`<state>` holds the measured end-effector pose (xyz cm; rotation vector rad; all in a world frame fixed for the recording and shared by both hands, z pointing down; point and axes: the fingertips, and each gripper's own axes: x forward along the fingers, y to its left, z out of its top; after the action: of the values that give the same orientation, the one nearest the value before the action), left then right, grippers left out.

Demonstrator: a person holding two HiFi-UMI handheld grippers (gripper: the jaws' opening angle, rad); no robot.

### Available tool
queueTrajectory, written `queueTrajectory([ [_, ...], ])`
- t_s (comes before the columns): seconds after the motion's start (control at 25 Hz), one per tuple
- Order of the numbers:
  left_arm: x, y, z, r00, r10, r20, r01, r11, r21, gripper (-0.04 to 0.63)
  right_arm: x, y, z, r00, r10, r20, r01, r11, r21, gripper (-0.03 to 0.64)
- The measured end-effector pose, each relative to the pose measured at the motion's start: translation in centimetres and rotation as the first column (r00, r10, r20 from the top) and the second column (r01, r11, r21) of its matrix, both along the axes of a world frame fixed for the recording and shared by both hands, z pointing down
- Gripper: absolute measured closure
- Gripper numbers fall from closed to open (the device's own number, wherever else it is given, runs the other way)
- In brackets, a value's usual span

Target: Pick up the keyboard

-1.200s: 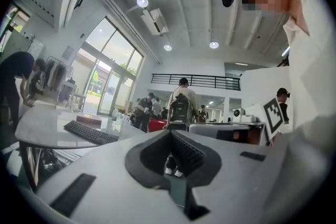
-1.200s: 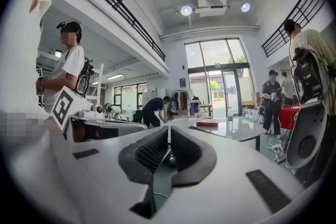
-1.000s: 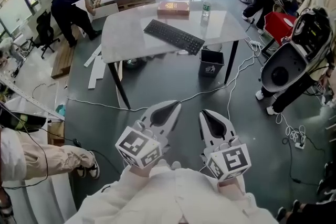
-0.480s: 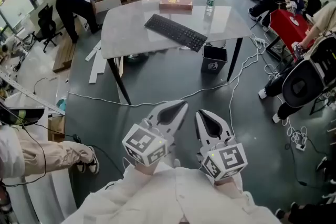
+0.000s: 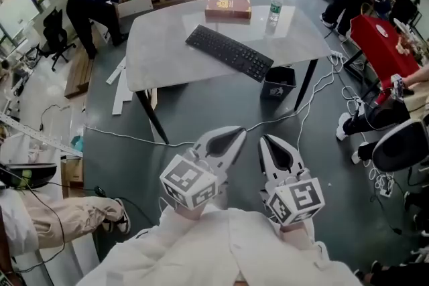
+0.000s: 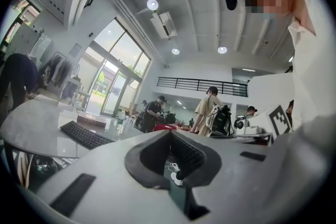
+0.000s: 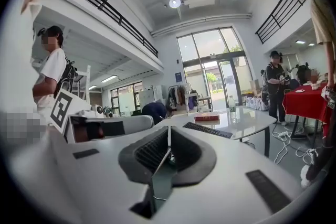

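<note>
keyboard, black, lies flat and slantwise on a pale grey table, straight ahead of both grippers and well apart from them, with dark floor between. left gripper sits just beside right gripper, both pointing toward the table and held out from white sleeves. the left gripper's jaws are pressed together with nothing between them. the right gripper's jaws are also fully closed and empty. seen from the left gripper, the keyboard is ahead and off to the left of the jaw tips. seen from the right gripper, it is ahead and slightly right. beyond the keyboard rest a red book and a clear bottle. a dark bin stands by the table's leg, ahead of the right gripper.
</note>
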<state>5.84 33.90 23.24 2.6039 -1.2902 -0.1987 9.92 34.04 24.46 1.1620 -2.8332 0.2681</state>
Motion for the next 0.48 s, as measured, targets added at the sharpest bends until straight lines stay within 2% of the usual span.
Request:
queueTrajectory([
  [0.32,-3.2,-7.3,0.2,0.996,0.086,0.005,-0.086,0.996,0.012,0.581,-4.2,-7.8,-0.8,0.999,0.039,0.010,-0.039,0.999,0.019,0.580],
  [0.48,-5.5,-10.3,0.3,0.996,0.089,0.014,-0.089,0.996,0.015,0.581,-6.1,-10.7,0.0,0.998,0.061,0.002,-0.061,0.998,0.002,0.580],
])
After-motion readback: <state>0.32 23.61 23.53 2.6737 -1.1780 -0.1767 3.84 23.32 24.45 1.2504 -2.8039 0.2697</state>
